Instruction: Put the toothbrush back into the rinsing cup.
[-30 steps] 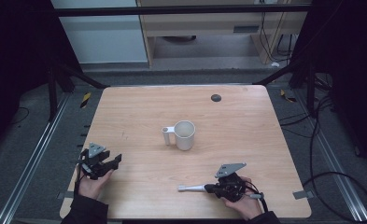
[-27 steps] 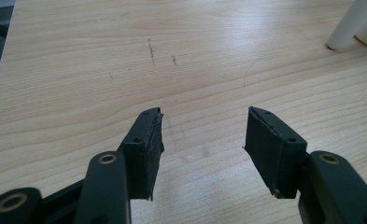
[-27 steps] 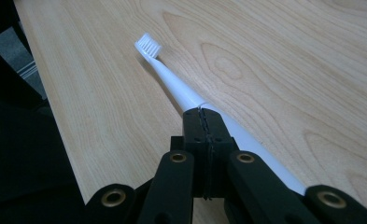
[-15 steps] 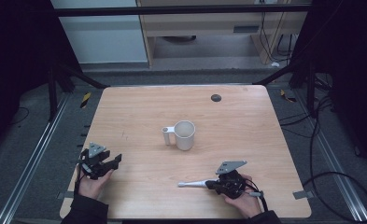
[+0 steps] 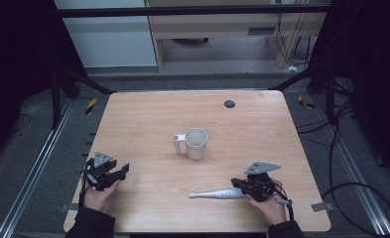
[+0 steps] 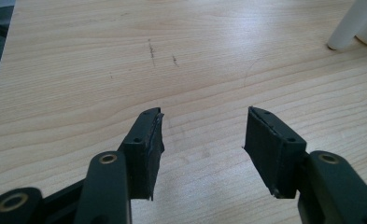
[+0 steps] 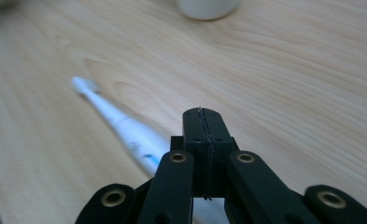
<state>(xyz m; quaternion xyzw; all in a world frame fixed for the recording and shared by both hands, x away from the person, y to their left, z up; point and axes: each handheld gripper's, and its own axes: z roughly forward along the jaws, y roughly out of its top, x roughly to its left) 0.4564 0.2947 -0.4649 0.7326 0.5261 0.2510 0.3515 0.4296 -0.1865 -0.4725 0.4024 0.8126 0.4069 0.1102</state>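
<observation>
High view | toothbrush (image 5: 217, 194) flat on table (image 5: 148, 114), near-right of mug (image 5: 196, 143), head toward left | right gripper (image 7: 203, 114): 2 jaws pressed together, empty, just above toothbrush handle | left gripper (image 6: 202, 133): jaws apart, empty, well left of mug

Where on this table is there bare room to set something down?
The far half of the table beyond the mug is bare but for a dark disc. The wood between mug and left gripper is free. Crowded: toothbrush by right gripper.
</observation>
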